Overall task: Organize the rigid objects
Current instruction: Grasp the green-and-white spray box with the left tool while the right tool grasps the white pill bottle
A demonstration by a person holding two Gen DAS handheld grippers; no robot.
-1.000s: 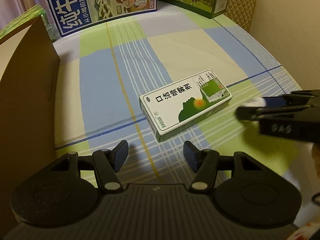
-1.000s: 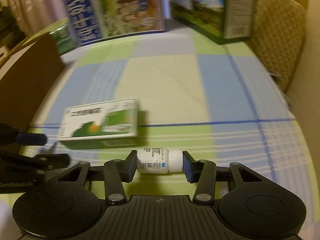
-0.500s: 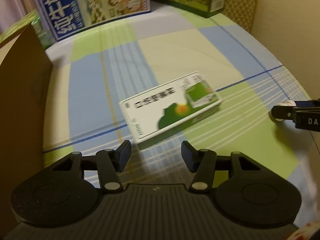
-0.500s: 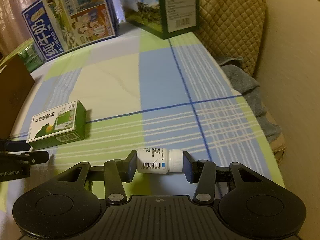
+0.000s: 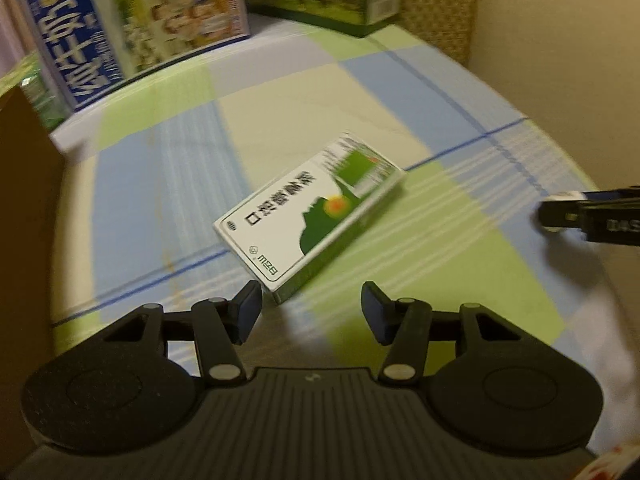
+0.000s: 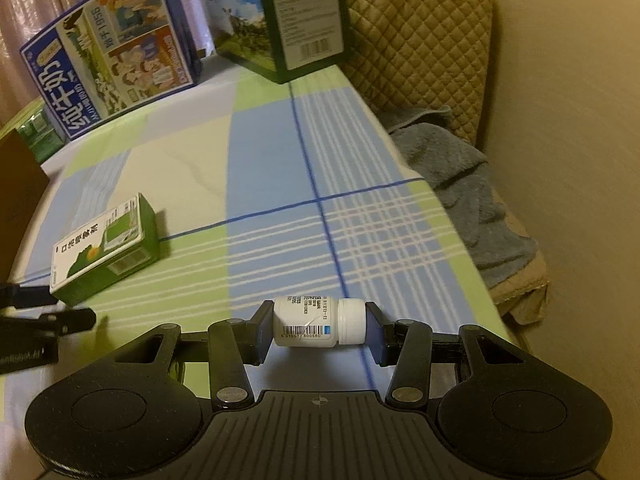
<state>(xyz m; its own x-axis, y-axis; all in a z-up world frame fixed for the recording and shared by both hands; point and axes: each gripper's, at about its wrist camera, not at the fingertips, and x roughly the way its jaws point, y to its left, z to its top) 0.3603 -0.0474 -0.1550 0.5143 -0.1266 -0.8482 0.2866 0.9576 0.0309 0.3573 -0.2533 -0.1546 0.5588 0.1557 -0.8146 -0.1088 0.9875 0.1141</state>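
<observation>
A green and white medicine box lies flat on the checked tablecloth, just ahead of my open left gripper; its near corner sits close to the left fingertip. The box also shows in the right wrist view at the left. My right gripper is shut on a small white pill bottle, held sideways above the cloth with its cap to the right. The right gripper shows at the right edge of the left wrist view.
A brown cardboard box stands at the left. A blue milk carton and a dark green carton stand at the back. A quilted chair with a blue towel is beyond the table's right edge.
My left gripper has moved closer to the medicine box, which now sits right before its fingers. My right gripper has swung to the right, still holding the pill bottle.
</observation>
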